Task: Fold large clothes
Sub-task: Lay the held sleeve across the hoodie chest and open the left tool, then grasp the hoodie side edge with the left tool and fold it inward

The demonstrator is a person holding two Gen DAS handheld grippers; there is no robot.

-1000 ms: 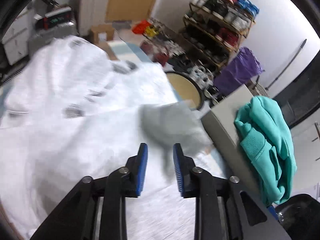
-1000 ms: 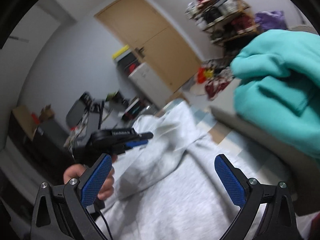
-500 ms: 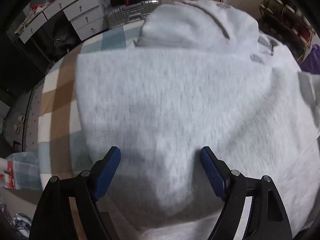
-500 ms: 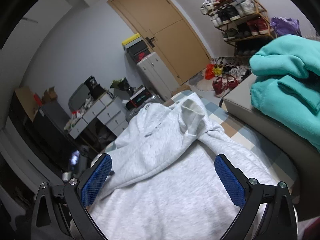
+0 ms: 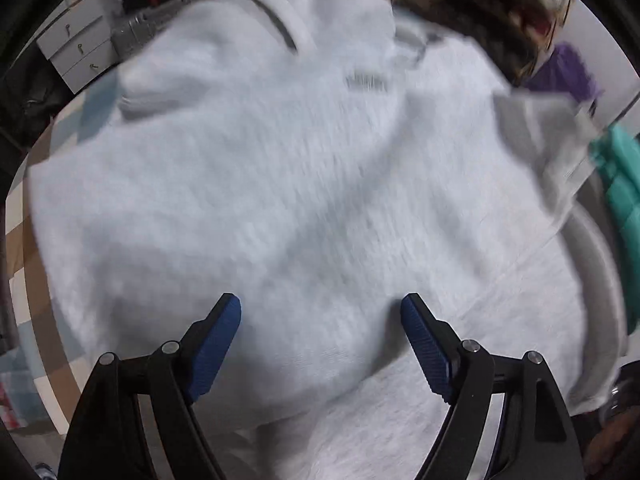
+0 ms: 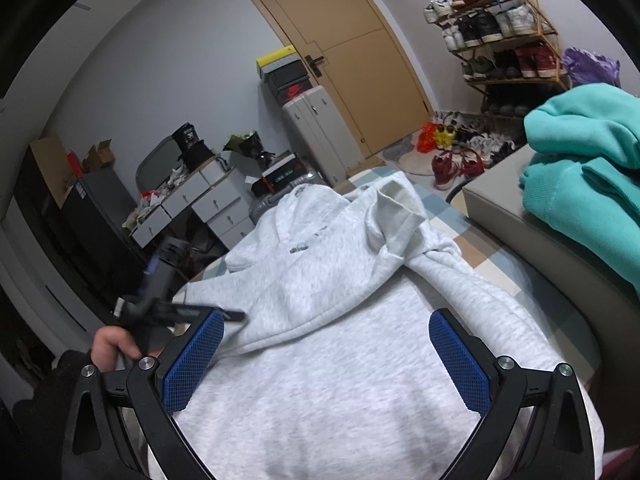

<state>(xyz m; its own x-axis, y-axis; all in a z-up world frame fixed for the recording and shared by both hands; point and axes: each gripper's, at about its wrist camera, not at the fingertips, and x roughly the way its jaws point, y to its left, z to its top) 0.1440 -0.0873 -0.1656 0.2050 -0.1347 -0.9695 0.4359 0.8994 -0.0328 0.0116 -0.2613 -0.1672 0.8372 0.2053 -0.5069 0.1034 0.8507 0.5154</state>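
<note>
Because a fold had evidently just been laid, the grey hoodie (image 6: 340, 320) lay spread on the checked table (image 6: 472, 248) with its upper part doubled over the lower body and one sleeve cuff (image 6: 396, 204) resting across the chest. Neither pair of tongs held any cloth. The left tongs (image 5: 320, 320) pointed steeply down over the folded layer, pads spread wide with only fabric below them, probably poised to take the next edge or press the fold flat. The right tongs (image 6: 326, 344) were likewise wide open, angled more shallowly over the hem end, apparently waiting their turn.

From the left wrist view, blurred by motion, the fold's rounded lower edge showed lying over the under layer, along with the hood opening (image 5: 276, 28) at the far end; the room beyond was mostly smeared. From the right wrist view came what that camera missed: the person's left hand (image 6: 112, 344) gripping the handle of its tool beside the garment, a teal sweatshirt (image 6: 584, 184) piled on a grey box (image 6: 504, 216) to the side, and a shoe rack (image 6: 500, 32) by the door (image 6: 340, 52).
</note>
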